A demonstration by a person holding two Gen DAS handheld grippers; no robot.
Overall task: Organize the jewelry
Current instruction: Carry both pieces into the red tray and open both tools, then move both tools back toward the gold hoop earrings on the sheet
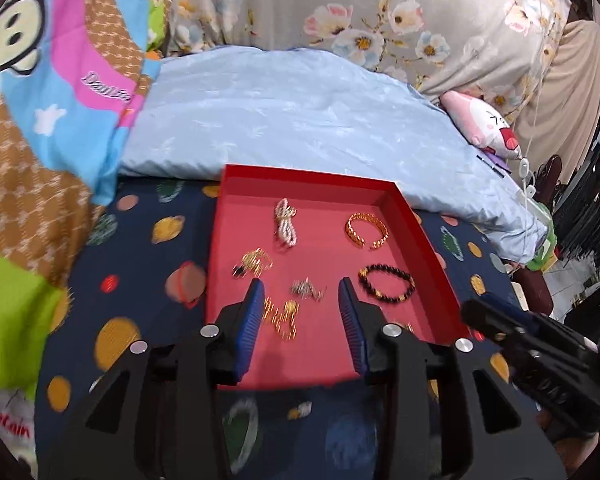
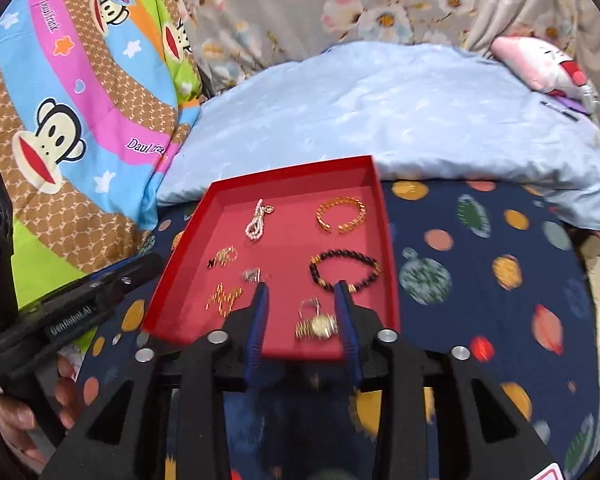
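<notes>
The left gripper (image 2: pixel 72 312), seen from the right wrist, bears a label reading "GenRobot.AI"; the cartoon blanket (image 2: pixel 80 120) shows pink script that cannot be read fully. A red tray (image 1: pixel 432 248) lies on a planet-print sheet (image 1: pixel 140 288) on the bed and holds the jewelry. The left gripper's fingers (image 1: pixel 252 320) are spread and hold nothing, with a silver piece (image 1: pixel 306 289) and a gold chain (image 1: pixel 280 316) lying between them. The right gripper (image 2: pixel 302 320) is likewise released, its fingers (image 2: pixel 346 320) flanking a gold watch (image 2: pixel 318 326), with a dark bead bracelet (image 2: pixel 344 270) just beyond the tips.
</notes>
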